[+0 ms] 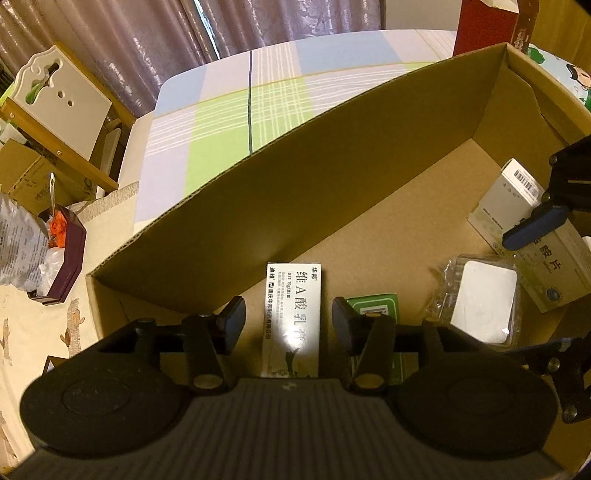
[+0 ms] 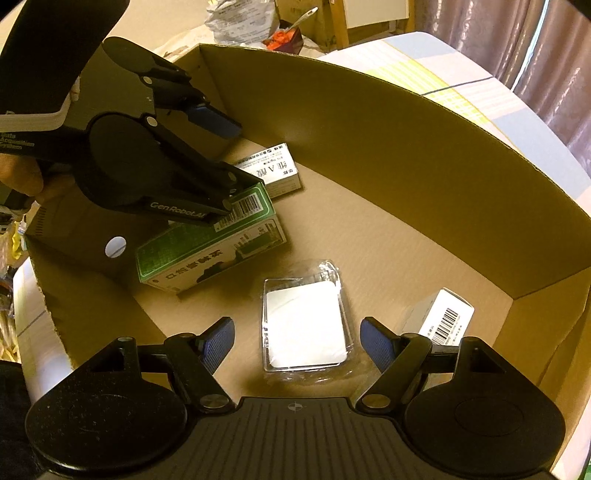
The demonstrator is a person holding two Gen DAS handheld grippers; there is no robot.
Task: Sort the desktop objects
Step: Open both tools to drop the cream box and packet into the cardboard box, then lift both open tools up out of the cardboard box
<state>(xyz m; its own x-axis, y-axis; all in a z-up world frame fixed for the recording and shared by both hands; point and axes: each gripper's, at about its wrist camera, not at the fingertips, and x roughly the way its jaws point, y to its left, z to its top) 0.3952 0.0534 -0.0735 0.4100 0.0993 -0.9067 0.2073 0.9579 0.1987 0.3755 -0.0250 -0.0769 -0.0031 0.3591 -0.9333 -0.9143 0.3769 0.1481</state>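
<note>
An open cardboard box (image 1: 295,206) holds the sorted items. A white medicine carton (image 1: 293,317) with Chinese print lies on its floor between the fingers of my left gripper (image 1: 288,321), which is open with a gap on each side. A green carton (image 2: 207,240) lies just to its right, under my left gripper (image 2: 229,173) in the right wrist view. My right gripper (image 2: 299,341) is open, pointing down over a clear plastic packet (image 2: 304,325) with a white pad inside; the pads stand apart from it. One of the right gripper's fingers (image 1: 535,225) shows above the white cartons (image 1: 517,195).
A white barcode carton (image 2: 443,317) lies by the box's right wall. Outside the box are a maroon tray (image 1: 61,254) with orange bits, a crumpled bag (image 1: 18,243), a red box (image 1: 484,26), a wooden chair (image 1: 59,107) and a checked bed cover (image 1: 236,96).
</note>
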